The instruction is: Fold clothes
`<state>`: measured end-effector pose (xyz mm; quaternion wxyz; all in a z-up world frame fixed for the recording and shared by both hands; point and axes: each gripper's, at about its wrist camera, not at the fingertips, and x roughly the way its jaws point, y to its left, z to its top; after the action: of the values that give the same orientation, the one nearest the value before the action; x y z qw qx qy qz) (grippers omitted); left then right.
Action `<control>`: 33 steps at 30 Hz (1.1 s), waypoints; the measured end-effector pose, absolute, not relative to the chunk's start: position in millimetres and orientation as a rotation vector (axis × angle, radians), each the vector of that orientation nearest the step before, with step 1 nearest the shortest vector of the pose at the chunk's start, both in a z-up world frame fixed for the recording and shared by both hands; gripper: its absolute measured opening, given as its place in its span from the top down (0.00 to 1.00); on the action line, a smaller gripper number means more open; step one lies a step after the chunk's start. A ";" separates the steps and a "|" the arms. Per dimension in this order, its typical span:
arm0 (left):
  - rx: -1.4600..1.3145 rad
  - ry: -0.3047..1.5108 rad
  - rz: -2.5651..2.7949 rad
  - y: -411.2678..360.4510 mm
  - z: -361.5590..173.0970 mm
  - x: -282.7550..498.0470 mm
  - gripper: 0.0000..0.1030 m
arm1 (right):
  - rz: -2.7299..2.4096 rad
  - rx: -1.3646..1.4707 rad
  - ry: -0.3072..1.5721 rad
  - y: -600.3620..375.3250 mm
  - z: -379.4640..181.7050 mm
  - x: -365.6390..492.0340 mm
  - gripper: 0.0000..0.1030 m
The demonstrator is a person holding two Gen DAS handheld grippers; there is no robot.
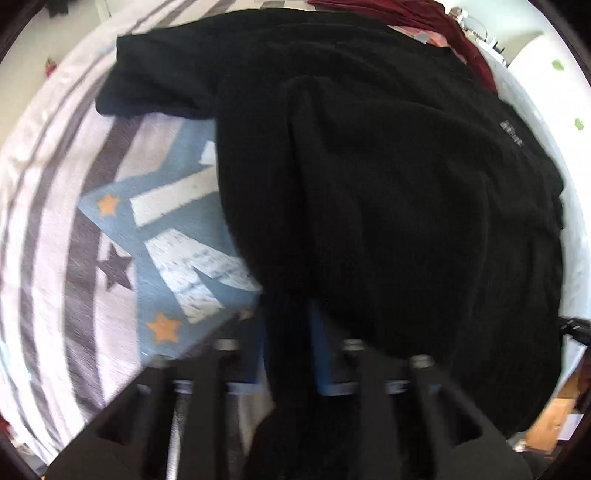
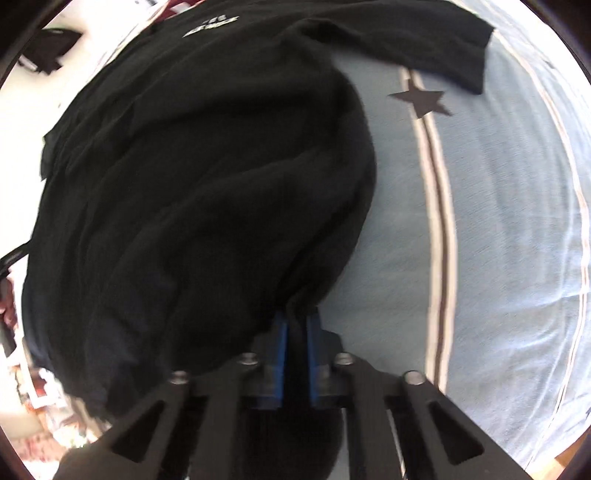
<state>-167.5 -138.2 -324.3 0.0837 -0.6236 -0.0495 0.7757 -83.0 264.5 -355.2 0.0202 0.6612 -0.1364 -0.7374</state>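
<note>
Black T-shirt lies bunched on the striped bed cover; the left hand-held gripper is clamped on its blurred hem. From the right wrist, the right hand-held gripper pinches shirt fabric between blue pads, fingertips partly buried.

A black T-shirt lies spread over a bed, its cloth loosely rumpled in soft ridges. One short sleeve stretches flat across the striped, star-printed cover; in the right wrist view the other sleeve reaches out over pale blue bedding. A small pale logo sits on the chest. The near hem is gathered up off the bed at two corners, each bunch pinched between blue fingers, with the cloth sagging in a fold between them.
</note>
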 end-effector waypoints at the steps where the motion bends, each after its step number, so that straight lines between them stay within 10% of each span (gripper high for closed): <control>1: -1.831 -0.170 2.313 -141.6 -309.8 -165.0 0.98 | -2.264 2.036 -0.431 265.1 -349.7 -80.0 0.96; 8: -1.807 -0.050 2.470 -197.1 -235.5 -124.9 0.98 | -2.278 2.038 -0.475 321.3 -283.2 -42.1 1.00; 12: -2.113 0.088 2.344 -205.9 -298.2 -119.1 0.71 | -2.194 2.312 -0.261 321.6 -323.5 -17.5 0.96; 15: -2.110 0.090 2.456 -210.8 -294.2 -117.9 0.68 | -2.301 2.244 -0.285 313.5 -316.7 -19.2 0.95; 19: -1.904 0.032 2.637 -210.7 -264.8 -129.5 0.43 | -2.509 2.044 -0.340 298.1 -291.3 -46.3 0.68; 24: -1.695 0.102 2.669 -181.2 -249.2 -189.3 0.43 | -2.711 1.809 -0.294 287.4 -273.3 -135.3 0.48; 33: -1.513 0.158 2.704 -147.8 -276.2 -404.6 0.43 | -2.838 1.614 -0.078 303.8 -309.5 -374.0 0.46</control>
<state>-404.6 -147.8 -276.2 0.0193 -0.4876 0.0510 0.8714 -374.1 303.8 -309.5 -0.0622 0.4933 -0.0237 -0.8673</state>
